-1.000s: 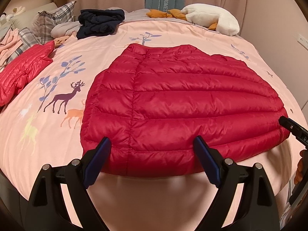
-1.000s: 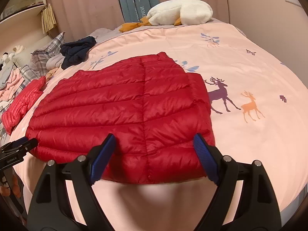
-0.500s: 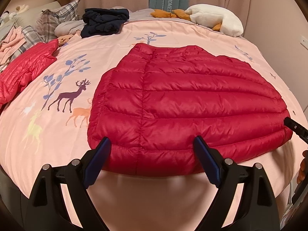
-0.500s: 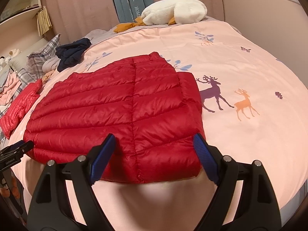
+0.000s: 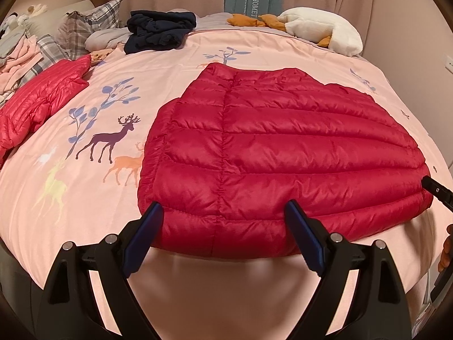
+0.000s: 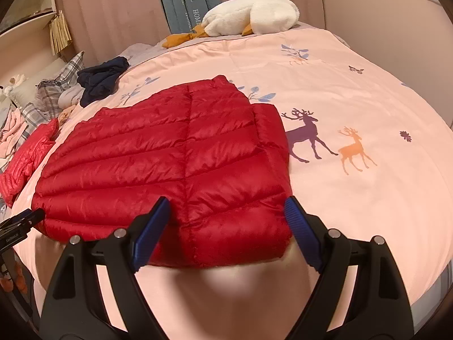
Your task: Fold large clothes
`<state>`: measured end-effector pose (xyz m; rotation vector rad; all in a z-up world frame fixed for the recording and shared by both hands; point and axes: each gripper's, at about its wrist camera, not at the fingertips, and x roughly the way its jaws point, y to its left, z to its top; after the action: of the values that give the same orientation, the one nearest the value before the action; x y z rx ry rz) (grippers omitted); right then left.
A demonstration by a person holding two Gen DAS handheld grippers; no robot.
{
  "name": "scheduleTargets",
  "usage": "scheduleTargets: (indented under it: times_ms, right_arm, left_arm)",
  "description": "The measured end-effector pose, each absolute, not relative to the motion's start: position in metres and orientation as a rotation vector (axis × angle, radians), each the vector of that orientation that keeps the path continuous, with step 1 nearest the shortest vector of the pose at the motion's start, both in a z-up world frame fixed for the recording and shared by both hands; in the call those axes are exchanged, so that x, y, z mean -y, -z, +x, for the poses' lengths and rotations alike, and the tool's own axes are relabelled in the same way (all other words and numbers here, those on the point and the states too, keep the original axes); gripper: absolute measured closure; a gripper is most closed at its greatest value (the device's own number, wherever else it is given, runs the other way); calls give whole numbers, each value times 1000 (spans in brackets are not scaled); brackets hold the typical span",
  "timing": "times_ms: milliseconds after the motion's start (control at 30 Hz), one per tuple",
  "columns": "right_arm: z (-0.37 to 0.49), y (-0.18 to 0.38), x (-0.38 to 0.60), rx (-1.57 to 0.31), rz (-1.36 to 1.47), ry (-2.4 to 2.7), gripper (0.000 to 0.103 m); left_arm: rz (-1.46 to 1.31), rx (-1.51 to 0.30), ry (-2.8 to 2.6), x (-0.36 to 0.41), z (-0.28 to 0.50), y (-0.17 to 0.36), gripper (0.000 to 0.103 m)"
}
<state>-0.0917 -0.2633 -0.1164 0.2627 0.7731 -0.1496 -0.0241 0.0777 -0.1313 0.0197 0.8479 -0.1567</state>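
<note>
A red quilted down jacket (image 5: 271, 153) lies flat on the pink bed cover, sleeves folded in; it also shows in the right wrist view (image 6: 170, 164). My left gripper (image 5: 223, 212) is open and empty, hovering just over the jacket's near hem toward its left end. My right gripper (image 6: 226, 206) is open and empty, its jaws straddling the near hem at the jacket's right end. The right gripper's tip (image 5: 437, 191) shows at the right edge of the left wrist view, and the left gripper's tip (image 6: 22, 221) at the left edge of the right wrist view.
The pink deer-print bed cover (image 5: 85, 147) spreads all around. A second red jacket (image 5: 36, 102) lies at the left, a dark navy garment (image 5: 158, 31) and plaid pillows (image 5: 82, 31) at the back left, a white goose plush (image 6: 249, 17) at the back by the curtains.
Both grippers have moved to the right along the jacket's near hem and a little closer to it. The jacket lies unchanged.
</note>
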Motion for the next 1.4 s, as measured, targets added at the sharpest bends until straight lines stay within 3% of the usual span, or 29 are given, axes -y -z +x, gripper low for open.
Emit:
scheduleTargets:
  times_ms: [1400]
  right_arm:
    - [-95, 122, 273, -782, 286, 176, 19]
  left_arm:
    - [0, -857, 112, -94, -24, 134, 14]
